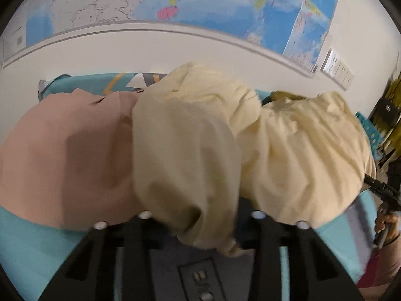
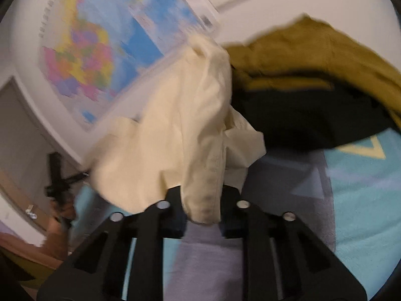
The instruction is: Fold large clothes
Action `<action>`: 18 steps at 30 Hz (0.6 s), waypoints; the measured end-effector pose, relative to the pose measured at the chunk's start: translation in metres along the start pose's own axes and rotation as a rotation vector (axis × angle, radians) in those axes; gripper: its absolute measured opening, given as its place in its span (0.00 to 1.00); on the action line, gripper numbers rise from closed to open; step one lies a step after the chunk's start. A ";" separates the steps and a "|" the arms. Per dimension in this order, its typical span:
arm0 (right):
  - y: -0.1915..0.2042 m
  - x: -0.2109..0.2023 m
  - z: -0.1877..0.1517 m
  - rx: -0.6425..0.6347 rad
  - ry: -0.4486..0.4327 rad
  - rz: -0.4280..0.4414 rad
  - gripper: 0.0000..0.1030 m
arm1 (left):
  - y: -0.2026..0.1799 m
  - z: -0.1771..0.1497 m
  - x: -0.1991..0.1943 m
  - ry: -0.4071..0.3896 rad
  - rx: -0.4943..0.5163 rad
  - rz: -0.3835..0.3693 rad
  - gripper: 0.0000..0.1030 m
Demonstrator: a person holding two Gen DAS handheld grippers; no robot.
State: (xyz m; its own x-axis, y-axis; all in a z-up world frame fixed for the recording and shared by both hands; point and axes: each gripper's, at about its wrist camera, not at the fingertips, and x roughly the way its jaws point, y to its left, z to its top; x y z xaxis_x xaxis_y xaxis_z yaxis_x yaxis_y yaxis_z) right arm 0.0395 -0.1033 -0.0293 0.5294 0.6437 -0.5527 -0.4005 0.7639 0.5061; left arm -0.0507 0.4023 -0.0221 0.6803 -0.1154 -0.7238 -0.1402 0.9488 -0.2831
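A large cream garment lies bunched over the teal patterned bed cover. In the left wrist view a thick fold of it fills the space between the black fingers, and my left gripper is shut on that fold. In the right wrist view another fold of the cream garment hangs down between the fingers, and my right gripper is shut on it. The cloth hides the pads of both grippers. The picture is blurred in the right wrist view.
A pink-beige garment lies flat to the left of the cream one. An olive garment and a black one are piled at the far right. A map covers the wall behind. A hand shows at the right edge.
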 end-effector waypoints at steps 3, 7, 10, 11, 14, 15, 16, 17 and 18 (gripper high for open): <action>0.019 -0.049 0.012 -0.028 -0.091 0.041 0.10 | 0.008 0.001 -0.029 -0.008 -0.064 -0.071 0.20; 0.021 -0.104 0.005 -0.024 -0.158 0.023 0.08 | 0.035 -0.013 -0.061 0.022 -0.185 -0.176 0.20; -0.009 -0.113 -0.021 0.073 -0.123 -0.050 0.08 | 0.044 -0.036 -0.057 0.077 -0.232 -0.234 0.20; -0.018 -0.109 -0.028 0.102 -0.099 -0.068 0.08 | 0.044 -0.045 -0.048 0.112 -0.242 -0.229 0.21; -0.051 -0.076 -0.054 0.192 0.049 -0.196 0.14 | 0.039 -0.059 -0.021 0.204 -0.202 -0.094 0.45; -0.056 -0.070 -0.056 0.214 0.058 -0.209 0.17 | 0.037 -0.057 -0.019 0.202 -0.193 -0.062 0.49; -0.055 -0.073 -0.054 0.222 0.041 -0.233 0.29 | 0.031 -0.054 -0.023 0.186 -0.161 -0.032 0.50; -0.049 -0.078 -0.049 0.201 0.015 -0.278 0.36 | 0.027 -0.050 -0.027 0.173 -0.135 -0.006 0.56; -0.039 -0.086 -0.041 0.169 -0.025 -0.312 0.41 | 0.021 -0.045 -0.034 0.151 -0.106 0.034 0.62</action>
State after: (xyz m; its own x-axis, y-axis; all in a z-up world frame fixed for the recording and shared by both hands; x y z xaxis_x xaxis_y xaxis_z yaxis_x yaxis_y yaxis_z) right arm -0.0213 -0.1864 -0.0286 0.6256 0.3776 -0.6827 -0.0883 0.9037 0.4189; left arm -0.1092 0.4135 -0.0313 0.5595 -0.1343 -0.8178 -0.2419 0.9173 -0.3162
